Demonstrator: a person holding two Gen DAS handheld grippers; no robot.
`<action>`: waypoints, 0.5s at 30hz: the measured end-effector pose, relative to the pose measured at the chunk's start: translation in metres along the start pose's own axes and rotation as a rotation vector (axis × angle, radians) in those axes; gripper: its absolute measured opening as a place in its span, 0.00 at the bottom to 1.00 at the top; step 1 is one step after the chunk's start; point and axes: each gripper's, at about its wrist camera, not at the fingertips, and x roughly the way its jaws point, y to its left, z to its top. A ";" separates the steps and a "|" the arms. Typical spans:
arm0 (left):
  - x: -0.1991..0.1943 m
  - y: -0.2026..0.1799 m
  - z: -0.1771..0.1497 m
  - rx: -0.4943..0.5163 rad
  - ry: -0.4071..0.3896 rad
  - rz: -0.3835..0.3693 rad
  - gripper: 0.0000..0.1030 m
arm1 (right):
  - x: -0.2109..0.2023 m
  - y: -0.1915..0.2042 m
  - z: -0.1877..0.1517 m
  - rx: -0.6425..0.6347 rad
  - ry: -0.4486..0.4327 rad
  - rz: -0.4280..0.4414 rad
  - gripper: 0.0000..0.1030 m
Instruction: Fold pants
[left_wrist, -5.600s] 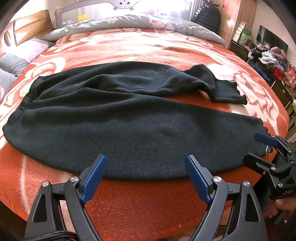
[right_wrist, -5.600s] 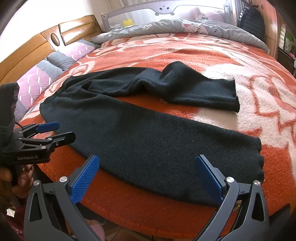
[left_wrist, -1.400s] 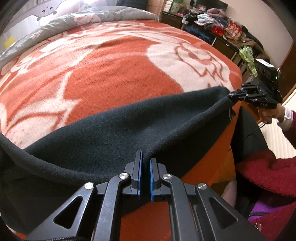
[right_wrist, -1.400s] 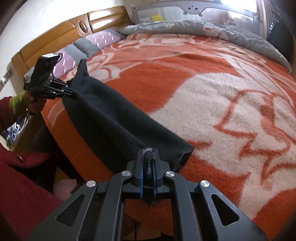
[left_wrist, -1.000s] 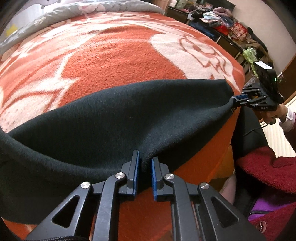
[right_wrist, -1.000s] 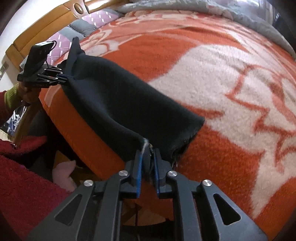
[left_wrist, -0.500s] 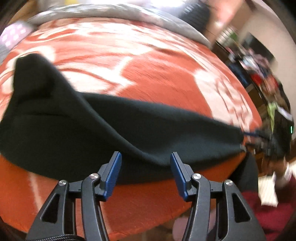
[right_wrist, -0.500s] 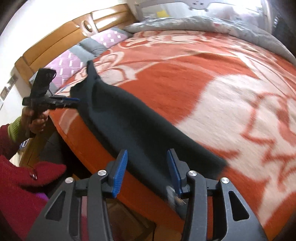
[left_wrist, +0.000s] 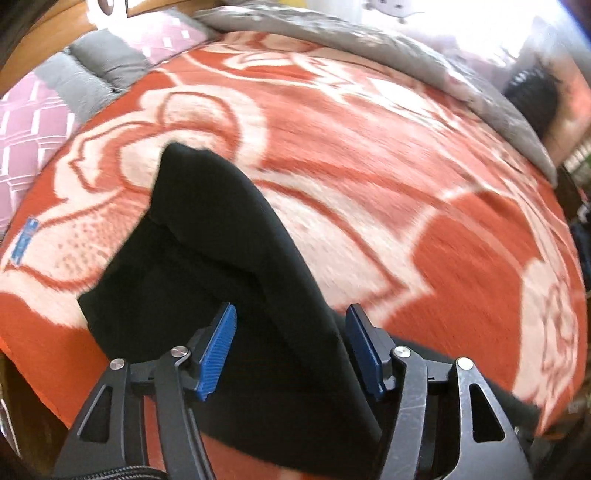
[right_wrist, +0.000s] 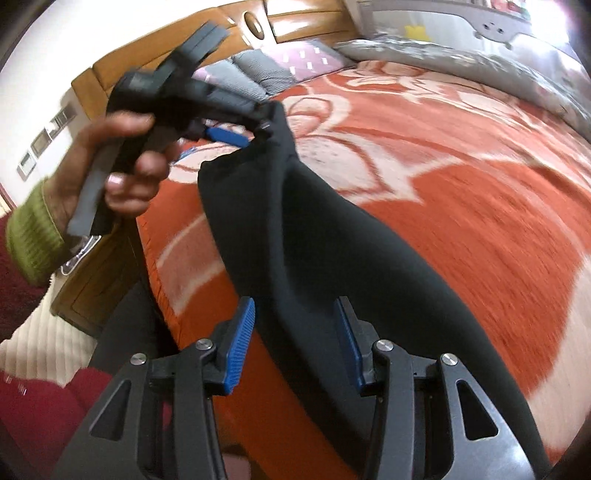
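Note:
The black fleece pants (left_wrist: 229, 258) lie folded lengthwise as a long strip along the near edge of the bed; they also show in the right wrist view (right_wrist: 332, 266). My left gripper (left_wrist: 291, 350) is open, its blue pads on either side of the cloth below. In the right wrist view the left gripper (right_wrist: 240, 131) hovers by the far end of the pants, held in a hand. My right gripper (right_wrist: 295, 343) is open over the strip with nothing between its pads.
The bed carries an orange and white blanket (left_wrist: 424, 192). A grey quilt (left_wrist: 369, 44) lies at the far side. Pink and grey pillows (left_wrist: 74, 85) and a wooden headboard (right_wrist: 177, 59) are at the left. The bed edge (right_wrist: 155, 266) drops off beside the pants.
Both grippers were shut on the pants' edge a second ago and have let go and opened. Both views have swung toward the headboard end, and the left gripper is now much closer to the right one.

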 end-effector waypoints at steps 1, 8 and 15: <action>0.004 0.001 0.005 -0.002 0.004 0.011 0.63 | 0.012 0.004 0.007 -0.009 0.007 -0.001 0.45; 0.023 0.024 0.015 -0.055 0.033 0.051 0.38 | 0.059 0.020 0.026 -0.078 0.059 -0.035 0.45; -0.008 0.047 -0.009 -0.100 -0.077 -0.087 0.05 | 0.045 0.026 0.028 -0.101 0.012 -0.040 0.06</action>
